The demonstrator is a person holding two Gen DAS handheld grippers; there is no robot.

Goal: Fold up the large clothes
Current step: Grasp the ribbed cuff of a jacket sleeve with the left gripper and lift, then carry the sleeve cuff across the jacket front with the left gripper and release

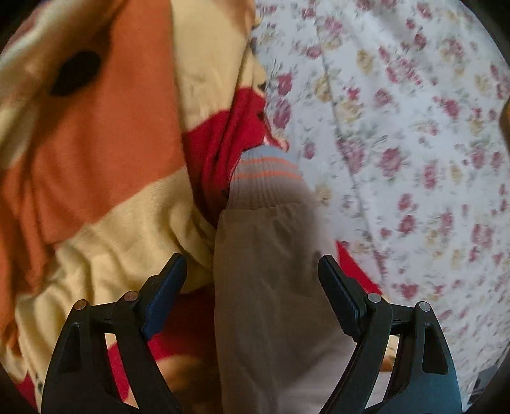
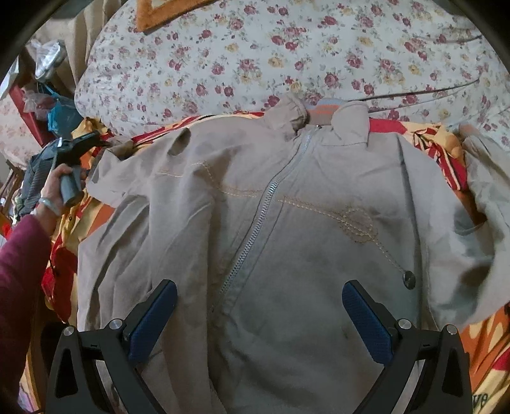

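A beige zip-up jacket [image 2: 287,223] lies front-up and spread out on a yellow, orange and red blanket [image 1: 95,143], collar at the far side. My right gripper [image 2: 258,286] hovers open over its lower front, the zipper [image 2: 255,219] running between the fingers. In the left wrist view one beige sleeve [image 1: 271,270] with an orange-striped ribbed cuff [image 1: 264,172] lies between the fingers of my left gripper [image 1: 251,264]. That gripper is open and its pads stand clear of the cloth. A hand [image 2: 54,191] holds the left gripper at the jacket's left shoulder.
A floral bedsheet [image 2: 255,57] covers the bed beyond and beside the blanket. A maroon sleeve [image 2: 19,270] reaches in from the left. Plastic bags and clutter [image 2: 57,108] sit past the bed's left edge. An orange-edged item [image 2: 159,12] lies at the far side.
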